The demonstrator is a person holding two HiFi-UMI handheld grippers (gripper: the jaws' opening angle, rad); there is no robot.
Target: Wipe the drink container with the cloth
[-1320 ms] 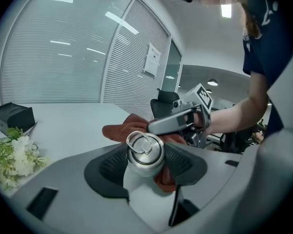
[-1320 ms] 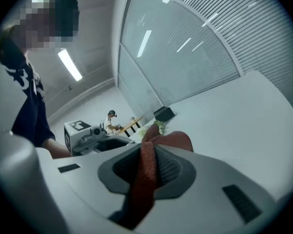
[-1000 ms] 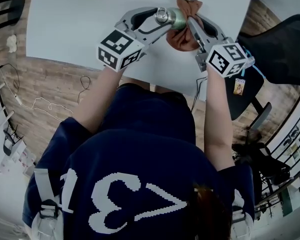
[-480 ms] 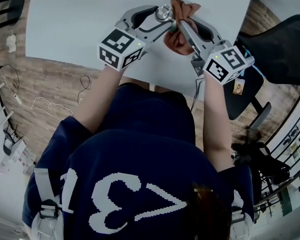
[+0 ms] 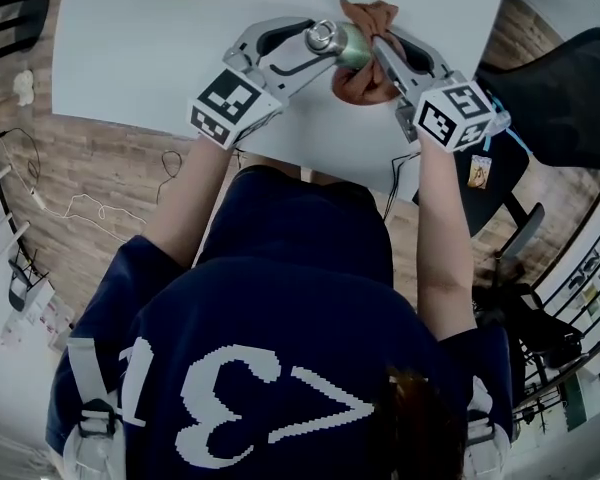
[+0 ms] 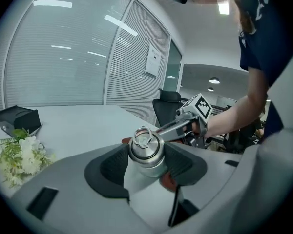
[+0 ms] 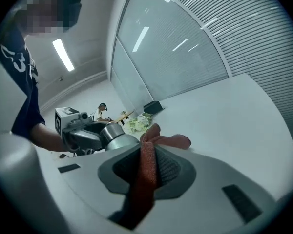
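Head view: clamping the drink container [image 5: 348,44] in the left gripper [image 5: 325,42] over the table [image 5: 140,58], pinching the cloth [image 5: 355,86] in the right gripper [image 5: 380,48] against it, baring the green side covered a moment earlier.

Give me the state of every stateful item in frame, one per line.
silver steel drink bottle: cap on, gripped just below the cap.
rust-brown cloth: bunched, pinched at one end, lying against the bottle's body.
left gripper: jaws shut on the bottle.
right gripper: jaws shut on the cloth.
white flower sprig: lying on the white table.
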